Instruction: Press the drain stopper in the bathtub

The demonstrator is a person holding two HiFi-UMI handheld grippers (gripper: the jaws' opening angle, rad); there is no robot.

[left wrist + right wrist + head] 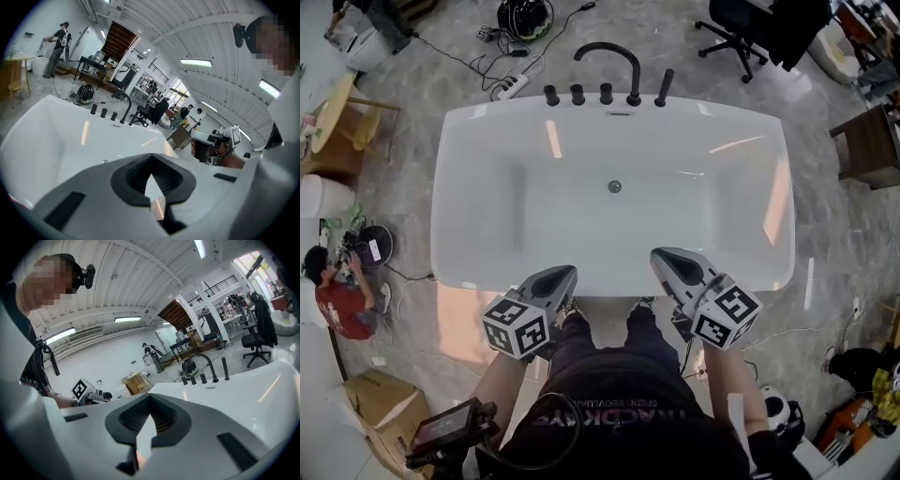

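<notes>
We stand at the near long side of a large white bathtub [487, 202] and, as we judge it, the task is at its very start: nothing has reached into the tub yet. The tub is a smooth, glossy rounded rectangle, empty and dry-looking, with ceiling lights reflected in its sloping walls. It sits on a grey marbled floor [825, 253].

On the far rim stands a matte black arched faucet [609, 54] beside a row of short black cylindrical knobs [577, 94].

Closer to us, the left gripper [568, 273] and the right gripper [660, 255] hover side by side above the near rim. Each is a pale grey plastic wedge with ribbed black rubber pads. Both have their jaws brought together at the tips, with nothing between them.

The drain stopper [615, 187], a small round grey metal disc, lies in the middle of the tub floor, toward the faucet side and well apart from both grippers.

The next move calls for one gripper to reach forward and down into the basin and set its closed tip squarely on the disc.
</notes>
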